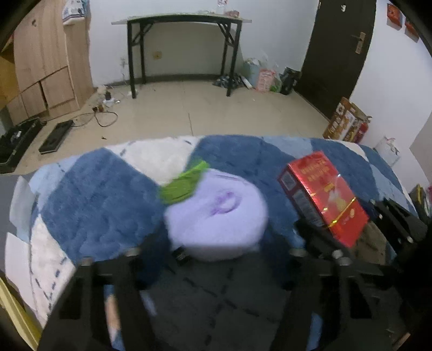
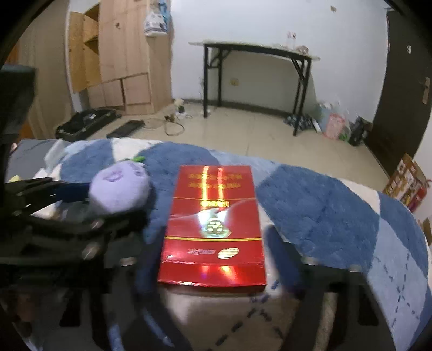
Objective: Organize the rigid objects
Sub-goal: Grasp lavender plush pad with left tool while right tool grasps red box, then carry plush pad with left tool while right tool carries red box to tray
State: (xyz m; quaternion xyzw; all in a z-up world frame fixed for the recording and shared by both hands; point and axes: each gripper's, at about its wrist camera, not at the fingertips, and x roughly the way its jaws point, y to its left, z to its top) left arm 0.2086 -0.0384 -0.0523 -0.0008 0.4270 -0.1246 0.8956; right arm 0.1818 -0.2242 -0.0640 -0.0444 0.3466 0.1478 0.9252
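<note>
Fingers (image 2: pixel 326 286) of the right gripper (image 2: pixel 216 267) stand closed on the near end of the red box (image 2: pixel 213 224), one at each long side; motion blur smears the contact itself. The box points away from the camera, glossy top up, on the blue and white fluffy rug (image 2: pixel 324 205). From the left wrist view it looks tilted, and whether its near end rests on the rug or is raised I cannot tell. Its gold print is too blurred to read.

Just beside it, the left gripper (image 1: pixel 213 253) is partly open, its tips flanking a purple plush toy (image 1: pixel 216 216) with rug showing on both sides, so it grips nothing. The toy's green tuft (image 1: pixel 183 183) is streaked by blur, and its underside is hidden.

Beyond the rug's edge lie the tiled floor (image 1: pixel 216 108), a black folding table (image 1: pixel 183 19), a wooden wardrobe (image 1: pixel 40 67) cut by the frame, and a dark door (image 1: pixel 337 40)
</note>
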